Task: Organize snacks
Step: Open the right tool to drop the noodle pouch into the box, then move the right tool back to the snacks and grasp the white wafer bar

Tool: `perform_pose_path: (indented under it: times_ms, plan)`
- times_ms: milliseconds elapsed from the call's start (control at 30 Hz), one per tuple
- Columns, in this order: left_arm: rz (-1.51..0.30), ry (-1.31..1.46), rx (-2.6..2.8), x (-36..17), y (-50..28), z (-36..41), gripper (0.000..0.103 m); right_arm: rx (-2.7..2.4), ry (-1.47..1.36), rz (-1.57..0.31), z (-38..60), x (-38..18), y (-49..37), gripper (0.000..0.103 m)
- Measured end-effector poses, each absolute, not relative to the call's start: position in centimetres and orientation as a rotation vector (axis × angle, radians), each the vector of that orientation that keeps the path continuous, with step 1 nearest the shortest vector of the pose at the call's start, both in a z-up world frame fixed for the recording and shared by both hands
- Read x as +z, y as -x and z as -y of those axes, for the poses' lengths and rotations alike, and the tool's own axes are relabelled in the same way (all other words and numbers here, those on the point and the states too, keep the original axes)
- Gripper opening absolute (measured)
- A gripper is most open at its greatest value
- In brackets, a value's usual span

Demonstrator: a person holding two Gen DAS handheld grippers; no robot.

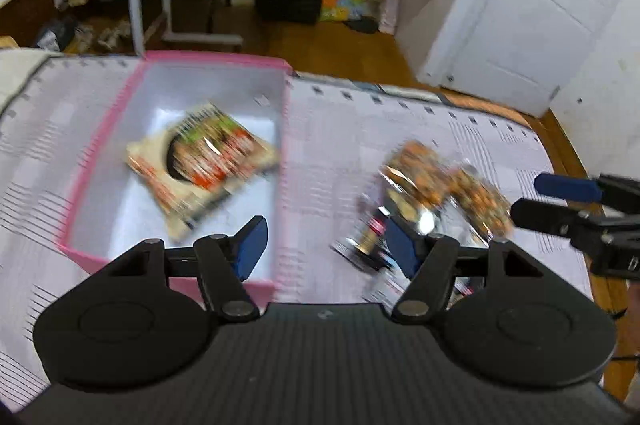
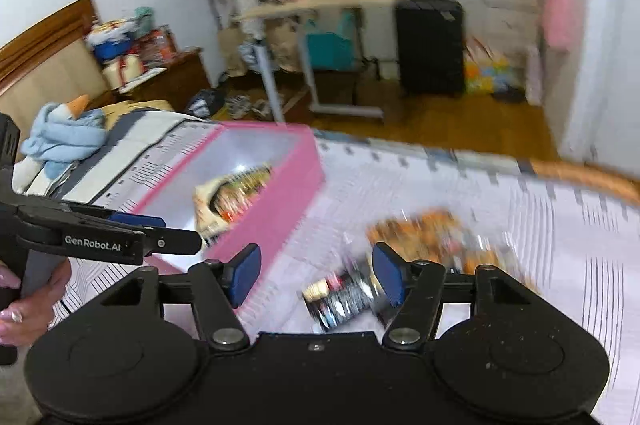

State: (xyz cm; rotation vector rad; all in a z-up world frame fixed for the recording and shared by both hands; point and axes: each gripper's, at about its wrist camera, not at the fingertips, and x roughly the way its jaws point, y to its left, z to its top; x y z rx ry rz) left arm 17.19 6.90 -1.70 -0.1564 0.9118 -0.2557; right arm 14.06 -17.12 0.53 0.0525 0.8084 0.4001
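Blue-padded fingers of the left gripper (image 1: 326, 245) stood wide apart with nothing between them, hovering low over the patterned bedspread (image 1: 400, 129). Its left pad (image 1: 250, 245) hung over the near right corner of the pink box (image 1: 100, 161), while its right pad (image 1: 402, 245) sat against or just above the dark end of the loose snack pile (image 1: 432, 197); blur hid whether they touched. The right gripper (image 2: 316, 271) was likewise spread open and empty, and in its own view the dark packet (image 2: 344, 295) lay just ahead between its fingers, with the orange packets (image 2: 432, 237) a little farther and to the right. That pile stretched from near-left to far-right across the bedspread, just beside the box's right wall but outside it. One cream-and-red snack bag (image 1: 204, 161) already lay flat on the box floor, skewed to the walls. Both grippers were near the pile, the right one coming at it from the right side and the left one from the front. Judging by this, either could take the dark packet, and the carry would run leftward over the box's right wall; the crinkly foil looked likely to slip or drag its neighbours.
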Motion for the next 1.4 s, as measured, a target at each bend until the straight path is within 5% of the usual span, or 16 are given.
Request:
perform_pose_path:
  times_ms: [533, 1000, 1100, 1233, 1267, 1400]
  plan:
    - [-1.058, 0.253, -0.203, -12.4, -16.9, -0.3, 0.065, 0.180, -0.388, -1.067, 24.4, -13.2, -16.2, 0.067]
    - [-1.031, 0.384, -0.118, -17.5, -15.8, 1.8, 0.063, -0.017, -0.242, -0.887, 21.4, -18.0, -16.9, 0.069]
    - [-1.002, 0.354, -0.099, -17.5, -15.4, 2.3, 0.063, 0.020, -0.158, -0.861, 20.8, -17.8, -16.6, 0.060]
    - [-0.991, 0.306, -0.118, -17.1, -15.1, 2.6, 0.050, 0.085, 0.019, -0.813, 19.6, -17.1, -15.4, 0.042]
    - [-0.989, 0.301, -0.136, -17.0, -15.0, 2.6, 0.040, 0.104, 0.036, -0.807, 19.5, -17.0, -15.2, 0.041]
    - [-0.964, 0.197, -0.163, -16.3, -14.7, 2.7, 0.036, 0.138, 0.014, -0.813, 20.0, -16.9, -14.9, 0.041]
